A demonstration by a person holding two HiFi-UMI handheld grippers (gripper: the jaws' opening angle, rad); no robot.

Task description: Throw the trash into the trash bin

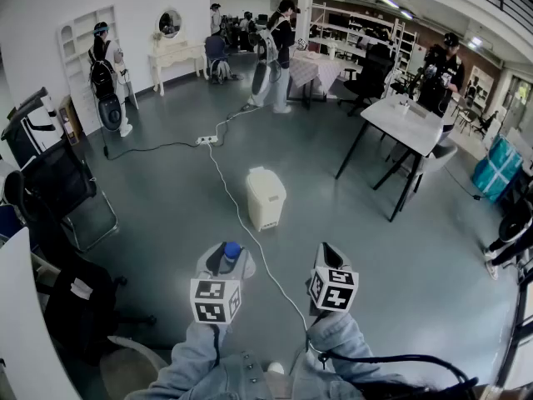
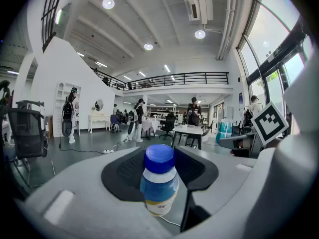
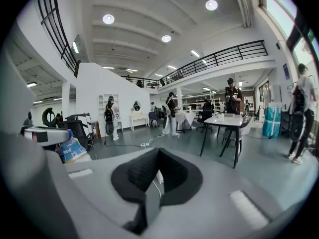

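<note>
The left hand-held gripper (image 1: 225, 259) clamps a small clear plastic bottle with a blue screw cap and a blue-and-white label (image 2: 159, 183). Its jaws stand wide, the black ribbed pads pressing on the bottle's two sides. The bottle stands upright between them, its cap poking above the pads. The right hand-held gripper (image 1: 328, 257) carries nothing. Its jaws are drawn close together, with only a sliver of gap between the black pads. Both are held out side by side above the grey polished floor (image 1: 166, 207), a grey sleeve behind each.

The white lidded plastic trash bin (image 1: 265, 197) stands on the floor ahead of the two grippers, roughly in line with the gap between them and well apart from both. Its lid is down. A thin white cable (image 1: 223, 177) runs across the floor just beside the bin's left side, from a white power strip (image 1: 206, 140) farther off. A white-topped desk with black legs (image 1: 408, 122) stands off to the right of the bin.
</note>
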